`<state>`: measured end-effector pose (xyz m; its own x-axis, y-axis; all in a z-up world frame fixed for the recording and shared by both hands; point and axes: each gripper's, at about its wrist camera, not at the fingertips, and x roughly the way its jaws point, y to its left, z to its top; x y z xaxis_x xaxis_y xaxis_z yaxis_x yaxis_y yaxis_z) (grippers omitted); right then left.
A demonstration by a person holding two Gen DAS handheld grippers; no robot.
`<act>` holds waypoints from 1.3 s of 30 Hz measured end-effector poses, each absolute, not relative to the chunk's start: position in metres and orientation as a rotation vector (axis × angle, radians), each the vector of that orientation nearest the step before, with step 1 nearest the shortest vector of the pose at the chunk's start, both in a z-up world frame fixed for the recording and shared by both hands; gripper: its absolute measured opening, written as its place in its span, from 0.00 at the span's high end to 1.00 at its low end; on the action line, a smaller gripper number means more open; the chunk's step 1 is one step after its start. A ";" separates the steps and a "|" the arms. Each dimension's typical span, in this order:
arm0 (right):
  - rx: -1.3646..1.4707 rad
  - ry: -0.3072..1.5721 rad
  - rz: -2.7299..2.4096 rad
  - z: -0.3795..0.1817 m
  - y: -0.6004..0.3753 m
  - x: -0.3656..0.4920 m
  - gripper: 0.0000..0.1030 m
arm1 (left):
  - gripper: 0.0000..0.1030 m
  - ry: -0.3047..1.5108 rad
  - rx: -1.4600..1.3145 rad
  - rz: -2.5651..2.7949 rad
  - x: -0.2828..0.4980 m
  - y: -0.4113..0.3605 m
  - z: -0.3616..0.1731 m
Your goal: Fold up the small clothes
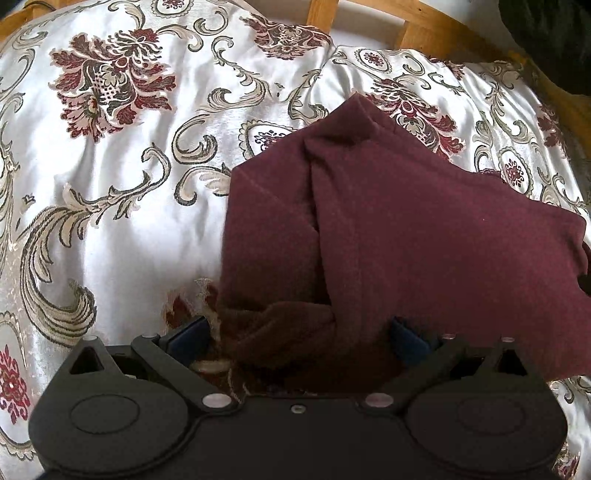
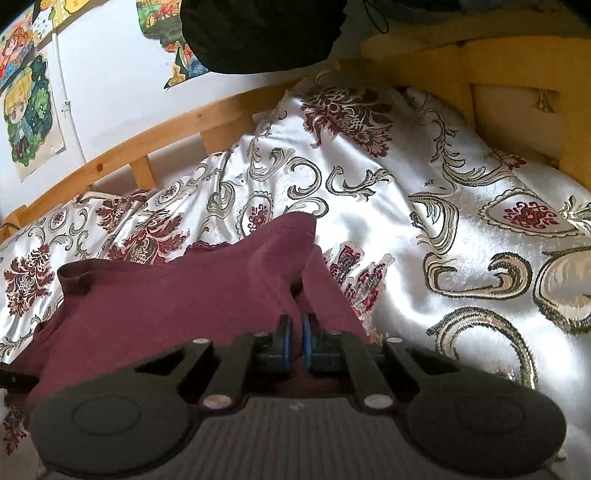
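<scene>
A small maroon garment (image 1: 406, 229) lies bunched on the patterned satin bedspread (image 1: 122, 229). My left gripper (image 1: 299, 332) is open, its blue-padded fingers wide apart on either side of a rumpled fold at the garment's near edge. In the right wrist view the same garment (image 2: 166, 295) spreads left and ahead. My right gripper (image 2: 296, 332) is shut on a pinched ridge of the maroon cloth, which rises between the two blue pads.
A wooden bed rail (image 2: 147, 136) runs along the far side, with a wooden headboard (image 2: 517, 74) at the right. A dark bundle (image 2: 258, 33) hangs above the bed. Drawings (image 2: 29, 110) are on the wall. Bare bedspread lies to the left (image 1: 74, 147) and to the right (image 2: 480, 240).
</scene>
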<state>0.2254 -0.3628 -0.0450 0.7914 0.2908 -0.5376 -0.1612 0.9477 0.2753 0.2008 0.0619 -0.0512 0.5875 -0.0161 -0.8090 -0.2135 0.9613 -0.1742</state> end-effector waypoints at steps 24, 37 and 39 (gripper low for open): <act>-0.120 0.531 0.056 -0.047 -0.348 0.240 0.04 | 0.01 0.777 -0.166 0.144 0.174 0.056 -0.031; -0.148 0.502 0.048 -0.056 -0.341 0.235 0.01 | 0.01 0.754 -0.062 0.174 0.296 0.039 -0.017; -0.145 0.496 0.052 -0.057 -0.342 0.234 0.01 | 0.01 0.785 -0.079 0.221 0.323 0.044 -0.021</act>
<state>0.2341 -0.3421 -0.0570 0.8784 0.0145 -0.4776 -0.0848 0.9884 -0.1259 0.3228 0.0440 -0.0205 0.6857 0.1681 -0.7081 -0.2268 0.9739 0.0116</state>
